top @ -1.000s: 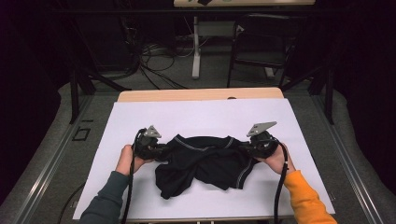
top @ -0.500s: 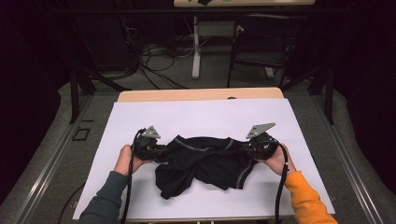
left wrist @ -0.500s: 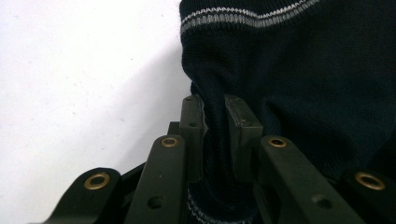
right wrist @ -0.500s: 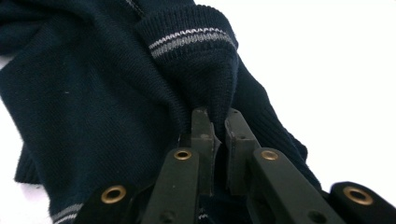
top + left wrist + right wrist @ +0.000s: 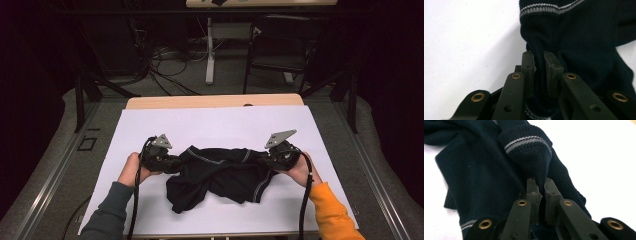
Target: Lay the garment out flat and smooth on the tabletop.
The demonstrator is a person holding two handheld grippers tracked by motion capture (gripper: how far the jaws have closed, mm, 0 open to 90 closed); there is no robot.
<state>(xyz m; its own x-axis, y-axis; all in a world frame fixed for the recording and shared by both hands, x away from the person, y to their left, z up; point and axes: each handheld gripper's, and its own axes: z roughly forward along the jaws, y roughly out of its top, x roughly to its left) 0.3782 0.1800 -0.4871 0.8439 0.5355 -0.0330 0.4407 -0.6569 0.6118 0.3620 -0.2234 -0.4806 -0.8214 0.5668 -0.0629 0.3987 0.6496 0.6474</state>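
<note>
I have both tongs, left (image 5: 539,58) and right (image 5: 541,184), clenched on opposite ends of the crumpled navy knitted grey-striped sweater (image 5: 220,175), ready to spread it across the white tabletop (image 5: 215,125).

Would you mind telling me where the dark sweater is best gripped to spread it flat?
Probably at the striped ribbed edge of the sweater, one gripper from each side, low and level: it lies bunched, and that thicker rim gives a firm pinch.

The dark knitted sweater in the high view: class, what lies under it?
Under the dark sweater lies the white table cover, showing all around it. The part beneath the crumpled cloth is hidden, so anything there cannot be seen.
</note>
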